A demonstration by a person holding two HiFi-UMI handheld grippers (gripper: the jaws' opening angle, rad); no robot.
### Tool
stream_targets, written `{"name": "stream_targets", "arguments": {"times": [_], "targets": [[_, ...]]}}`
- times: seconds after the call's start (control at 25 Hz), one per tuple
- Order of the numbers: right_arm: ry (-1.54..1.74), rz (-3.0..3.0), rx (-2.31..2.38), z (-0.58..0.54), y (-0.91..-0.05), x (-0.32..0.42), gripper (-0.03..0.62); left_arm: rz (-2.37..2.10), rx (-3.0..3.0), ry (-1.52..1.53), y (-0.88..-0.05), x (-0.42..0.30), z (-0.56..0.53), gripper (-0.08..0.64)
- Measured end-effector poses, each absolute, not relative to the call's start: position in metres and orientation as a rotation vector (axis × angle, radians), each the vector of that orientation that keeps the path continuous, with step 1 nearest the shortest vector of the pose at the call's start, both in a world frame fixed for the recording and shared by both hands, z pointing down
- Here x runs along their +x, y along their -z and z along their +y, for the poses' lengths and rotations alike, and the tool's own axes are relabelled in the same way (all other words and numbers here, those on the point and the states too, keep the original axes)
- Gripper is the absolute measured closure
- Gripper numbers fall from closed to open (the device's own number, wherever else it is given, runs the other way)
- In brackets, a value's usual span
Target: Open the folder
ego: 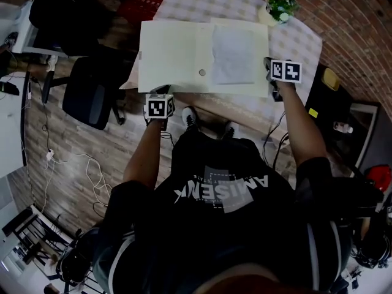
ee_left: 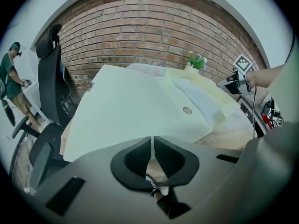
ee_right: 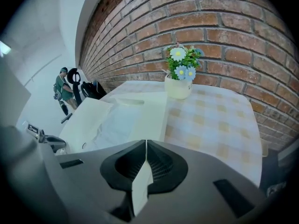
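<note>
Jaws of the right gripper (ee_right: 145, 148) pinch the right edge of the open folder (ego: 174, 57), while the left gripper (ee_left: 152, 141) has its jaws closed together at the folder's near-left corner on the desk (ego: 297, 41).

Left hand-held gripper (ee_left: 153, 141) and right hand-held gripper (ee_right: 146, 147), jaws together

A table (ego: 300, 41) with a checked cloth fills the upper middle of the head view. On it lie an open cream folder (ego: 177, 57) at centre and a small flower pot (ego: 278, 8) at upper right.
</note>
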State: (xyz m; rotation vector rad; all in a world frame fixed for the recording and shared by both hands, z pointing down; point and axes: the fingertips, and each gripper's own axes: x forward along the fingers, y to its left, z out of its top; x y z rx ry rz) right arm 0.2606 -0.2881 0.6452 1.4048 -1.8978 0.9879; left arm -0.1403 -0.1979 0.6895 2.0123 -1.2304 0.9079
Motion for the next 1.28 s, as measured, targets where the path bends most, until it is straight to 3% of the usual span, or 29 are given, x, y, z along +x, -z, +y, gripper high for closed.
{"name": "stream_targets", "arguments": {"times": [0.52, 1.28], "targets": [[-0.877, -2.039, 1.481, -0.279, -0.582, 0.247, 0.548, -1.256, 2.217, -0.608, -0.586, -0.108, -0.222, 0.525], [-0.581, -2.355, 1.601, -0.252, -0.411, 0.233, 0.549, -1.278, 2.591, -0.218, -0.418, -0.026, -0.269, 0.545]]}}
